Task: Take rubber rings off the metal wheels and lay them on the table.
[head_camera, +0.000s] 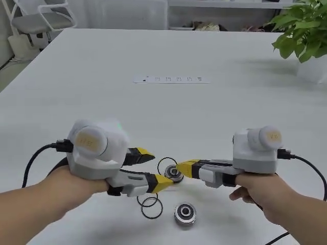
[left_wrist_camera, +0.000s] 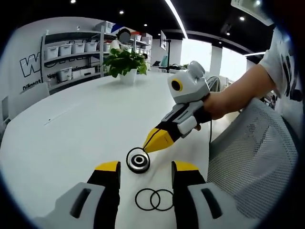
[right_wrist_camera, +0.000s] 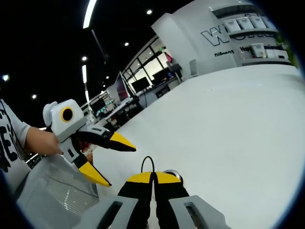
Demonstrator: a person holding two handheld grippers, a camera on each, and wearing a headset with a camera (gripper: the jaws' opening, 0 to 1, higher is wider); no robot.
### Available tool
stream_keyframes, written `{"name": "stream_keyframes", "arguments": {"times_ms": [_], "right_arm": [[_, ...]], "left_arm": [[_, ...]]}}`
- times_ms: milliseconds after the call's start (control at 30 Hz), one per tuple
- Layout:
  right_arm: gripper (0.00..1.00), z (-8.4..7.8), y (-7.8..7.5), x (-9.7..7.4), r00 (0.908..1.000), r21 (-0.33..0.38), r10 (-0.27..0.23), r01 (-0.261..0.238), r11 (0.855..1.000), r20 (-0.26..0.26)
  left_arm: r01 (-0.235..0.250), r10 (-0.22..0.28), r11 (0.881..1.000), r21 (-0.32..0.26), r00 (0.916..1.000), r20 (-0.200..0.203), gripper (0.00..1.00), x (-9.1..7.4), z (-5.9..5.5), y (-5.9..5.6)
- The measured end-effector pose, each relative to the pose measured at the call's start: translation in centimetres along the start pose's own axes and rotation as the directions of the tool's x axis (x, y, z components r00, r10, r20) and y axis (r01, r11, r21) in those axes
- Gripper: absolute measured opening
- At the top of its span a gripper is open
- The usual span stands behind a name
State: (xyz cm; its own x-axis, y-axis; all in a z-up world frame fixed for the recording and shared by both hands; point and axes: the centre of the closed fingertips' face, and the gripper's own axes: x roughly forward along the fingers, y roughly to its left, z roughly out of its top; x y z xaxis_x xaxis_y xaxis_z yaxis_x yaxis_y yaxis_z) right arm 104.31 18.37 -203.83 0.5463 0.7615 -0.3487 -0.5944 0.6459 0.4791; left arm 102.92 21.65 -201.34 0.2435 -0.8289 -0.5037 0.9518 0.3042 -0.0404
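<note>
A small metal wheel point(head_camera: 174, 174) point(left_wrist_camera: 138, 162) lies on the white table point(head_camera: 168, 112) between the two grippers. My right gripper point(head_camera: 180, 167) point(left_wrist_camera: 145, 149) point(right_wrist_camera: 153, 175) is shut on a thin black rubber ring point(head_camera: 160, 164) point(right_wrist_camera: 145, 164) that loops up beside this wheel. My left gripper point(head_camera: 155, 169) point(left_wrist_camera: 147, 168) point(right_wrist_camera: 120, 166) is open, one yellow tip on each side of the wheel, holding nothing. Two loose rubber rings point(head_camera: 149, 204) point(left_wrist_camera: 155, 199) lie overlapping on the table near me. A second metal wheel point(head_camera: 185, 213) sits to their right.
A flat white power strip point(head_camera: 171, 79) lies mid-table. A potted plant point(head_camera: 301, 30) point(left_wrist_camera: 125, 62) stands at the far right corner. An office chair point(head_camera: 41, 20) is beyond the far left edge, and a mesh chair back point(left_wrist_camera: 257, 157) is close to me.
</note>
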Motion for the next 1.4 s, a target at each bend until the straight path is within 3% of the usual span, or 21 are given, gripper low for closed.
{"name": "stream_keyframes", "arguments": {"times_ms": [300, 567, 1400], "right_arm": [[0.00, 0.3, 0.7, 0.2, 0.9998, -0.002, 0.018, -0.018, 1.000, -0.002], [0.00, 0.7, 1.4, 0.4, 0.9993, 0.002, 0.037, -0.037, 0.999, -0.006], [0.00, -0.8, 3.7, 3.3, 0.9886, -0.008, 0.080, -0.082, 0.997, -0.128]], "left_arm": [[-0.022, 0.022, 1.000, -0.006, 0.9997, 0.009, 0.47, -2.6, -0.2, 0.2], [-0.038, 0.038, 0.999, 0.005, 0.9993, -0.002, 0.54, -4.2, -1.1, 0.3], [-0.091, 0.091, 0.996, -0.013, 0.9958, -0.009, 0.70, -8.0, -2.0, 1.3]]}}
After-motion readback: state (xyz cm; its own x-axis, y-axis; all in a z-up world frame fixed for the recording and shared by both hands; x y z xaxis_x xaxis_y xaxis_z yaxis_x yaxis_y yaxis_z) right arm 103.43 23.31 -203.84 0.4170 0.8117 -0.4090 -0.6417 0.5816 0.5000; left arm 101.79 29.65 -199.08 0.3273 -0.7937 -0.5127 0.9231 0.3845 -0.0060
